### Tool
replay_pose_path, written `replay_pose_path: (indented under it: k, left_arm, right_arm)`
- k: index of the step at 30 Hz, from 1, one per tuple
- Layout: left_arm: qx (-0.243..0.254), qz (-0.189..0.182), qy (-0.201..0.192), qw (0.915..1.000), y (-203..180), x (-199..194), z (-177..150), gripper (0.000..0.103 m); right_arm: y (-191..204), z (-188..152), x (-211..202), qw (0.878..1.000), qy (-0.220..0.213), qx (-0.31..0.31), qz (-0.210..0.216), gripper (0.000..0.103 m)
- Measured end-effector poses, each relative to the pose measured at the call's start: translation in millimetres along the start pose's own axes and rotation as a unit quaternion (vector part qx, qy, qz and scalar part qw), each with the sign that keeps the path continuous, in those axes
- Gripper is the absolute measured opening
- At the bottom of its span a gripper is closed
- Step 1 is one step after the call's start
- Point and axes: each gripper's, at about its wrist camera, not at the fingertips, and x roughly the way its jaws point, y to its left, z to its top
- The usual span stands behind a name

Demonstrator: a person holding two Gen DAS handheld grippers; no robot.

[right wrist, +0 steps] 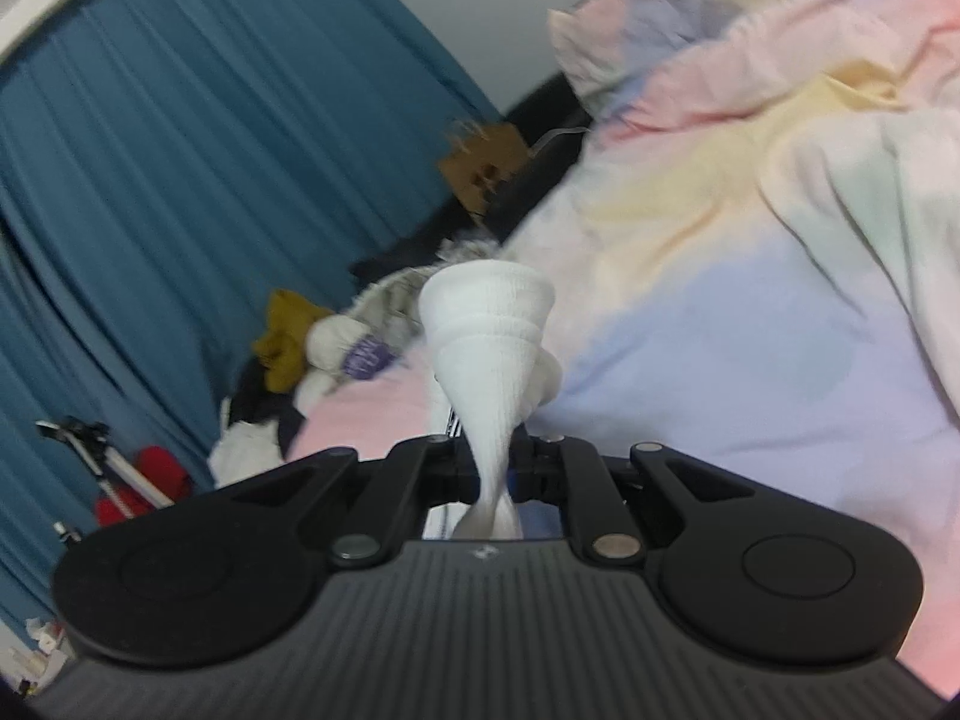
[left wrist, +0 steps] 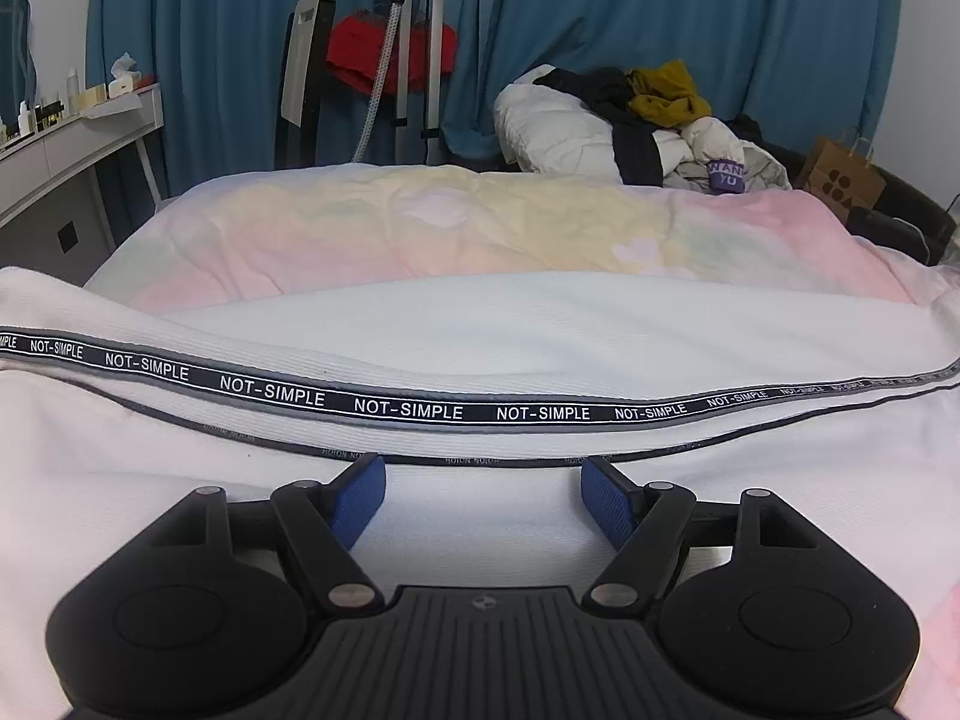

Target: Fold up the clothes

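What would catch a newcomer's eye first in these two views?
The black NOT-SIMPLE tape running across the white garment, just beyond the open left gripper. In the right wrist view, the right gripper is shut on a bunched white fabric above the pastel duvet.

Ahead of the left gripper (left wrist: 483, 501) the white garment (left wrist: 480, 336) and the pastel duvet (left wrist: 420, 222) lie low and flat, leaving open air above them as far as the far edge. There a heap of clothes (left wrist: 636, 126), a paper bag (left wrist: 843, 180) and a metal stand (left wrist: 414, 60) before the blue curtain (left wrist: 660, 30) close the way. A desk (left wrist: 66, 144) crowded with bottles blocks the left side.
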Motion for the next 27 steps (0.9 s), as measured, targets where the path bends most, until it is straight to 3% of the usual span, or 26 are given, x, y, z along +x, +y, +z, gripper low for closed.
replay_pose_path:
  k: [10, 13, 16, 19, 22, 24, 27]
  left_arm:
    - [-0.014, -0.015, 0.002, 0.9998, 10, -3, 6, 0.074]
    - [-0.035, -0.021, -0.007, 0.9991, 19, -11, 10, 0.073]
    - [-0.068, -0.014, -0.034, 0.997, 37, -32, 19, 0.073]
    - [-0.084, 0.01, -0.074, 0.9937, 54, -56, 25, 0.075]
    - [-0.097, 0.033, -0.102, 0.9895, 69, -75, 26, 0.075]
    - [-0.123, 0.023, -0.104, 0.9866, 80, -84, 25, 0.075]
    - [-0.152, 0.006, -0.102, 0.9831, 92, -93, 24, 0.075]
  right_arm:
    - [79, 13, -34, 0.994, -0.019, -0.09, 0.065, 0.01]
    - [122, 5, -56, 0.985, -0.03, -0.134, 0.104, 0.01]
    - [175, -17, -82, 0.968, -0.036, -0.198, 0.151, 0.01]
    - [222, -60, -114, 0.936, -0.033, -0.283, 0.205, 0.01]
    - [255, -120, -146, 0.89, -0.02, -0.376, 0.258, 0.01]
    - [259, -166, -163, 0.86, 0.008, -0.42, 0.29, 0.01]
    - [246, -236, -169, 0.817, 0.084, -0.479, 0.309, 0.01]
